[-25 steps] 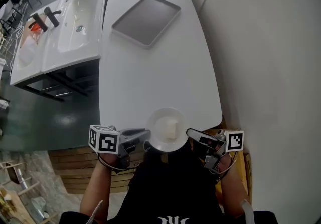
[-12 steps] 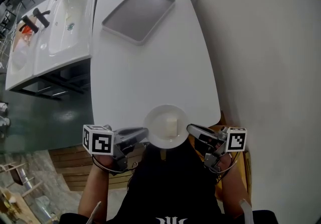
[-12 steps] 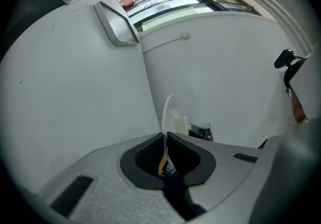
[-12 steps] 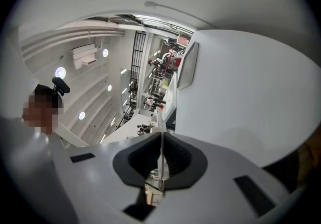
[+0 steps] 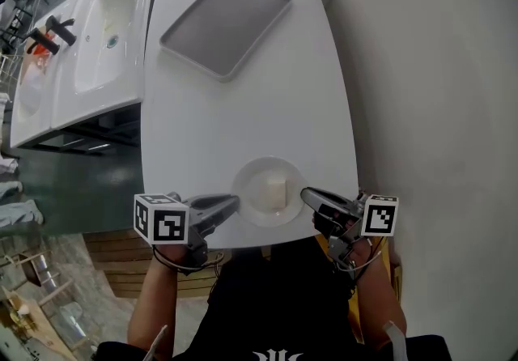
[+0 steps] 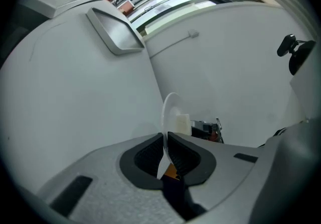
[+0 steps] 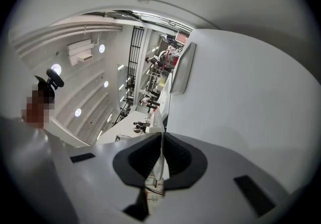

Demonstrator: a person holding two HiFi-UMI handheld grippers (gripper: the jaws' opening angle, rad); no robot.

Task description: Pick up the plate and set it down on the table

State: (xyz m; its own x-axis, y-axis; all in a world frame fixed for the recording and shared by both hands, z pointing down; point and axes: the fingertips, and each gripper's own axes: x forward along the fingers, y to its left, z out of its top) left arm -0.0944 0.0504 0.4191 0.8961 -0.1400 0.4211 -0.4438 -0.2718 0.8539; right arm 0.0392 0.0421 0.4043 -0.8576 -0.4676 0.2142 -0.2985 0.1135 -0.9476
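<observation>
A small white plate [image 5: 252, 188] with a pale cube [image 5: 276, 190] on it hangs level just over the near end of the white table [image 5: 243, 116]. My left gripper [image 5: 235, 202] is shut on the plate's left rim; its jaws have just been closing with that rim between them. My right gripper [image 5: 306, 194] is shut on the right rim. In the left gripper view the plate [image 6: 168, 110] shows edge-on between the pads of the left gripper [image 6: 165, 140]. In the right gripper view the right gripper [image 7: 161, 141] pinches the thin rim of the plate [image 7: 156, 117].
A grey tray [image 5: 225, 23] lies at the table's far end. A white sink unit [image 5: 105, 27] with a black tap stands to the left across a gap. A plain wall [image 5: 437, 108] runs along the table's right side. The person's dark torso fills the near edge.
The plate and both grippers have moved forward, from overhanging the table's near edge to over the tabletop. The left jaws have drawn in on the rim.
</observation>
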